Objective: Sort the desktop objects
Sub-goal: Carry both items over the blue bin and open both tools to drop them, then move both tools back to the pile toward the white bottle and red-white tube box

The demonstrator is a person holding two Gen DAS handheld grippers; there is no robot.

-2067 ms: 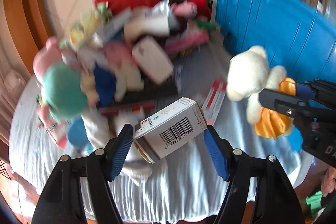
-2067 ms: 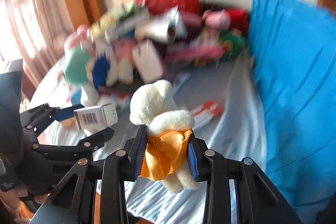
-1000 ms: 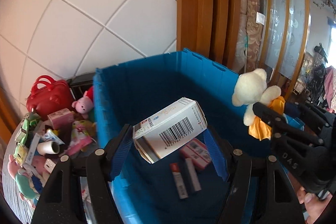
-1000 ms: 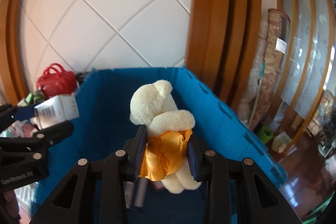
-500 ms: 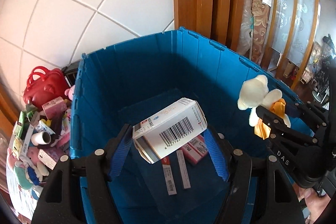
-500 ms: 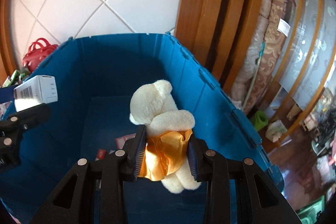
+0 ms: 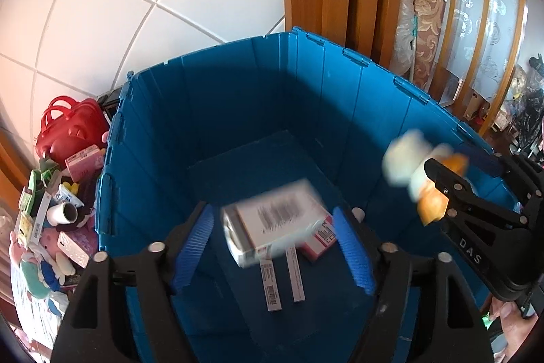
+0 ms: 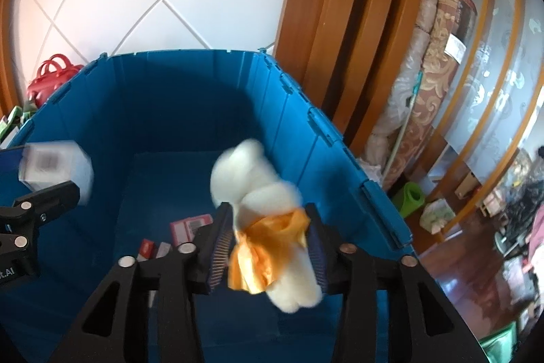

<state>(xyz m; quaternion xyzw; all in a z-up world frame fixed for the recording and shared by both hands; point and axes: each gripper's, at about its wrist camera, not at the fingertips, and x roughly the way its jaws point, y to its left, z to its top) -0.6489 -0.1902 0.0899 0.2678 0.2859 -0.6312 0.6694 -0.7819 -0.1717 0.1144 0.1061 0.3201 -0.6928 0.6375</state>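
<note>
Both grippers hang above the open blue bin, which looks chosen so that whatever is let go lands inside. The left gripper has its fingers spread with gaps either side of the blurred white box — apparently dropping toward the flat packets on the bin floor. The right gripper is parted too, and the blurred, tilted teddy bear seems to be slipping free — beyond the bin's far-left corner, a pile of toys and a red bag are unsorted.
</note>
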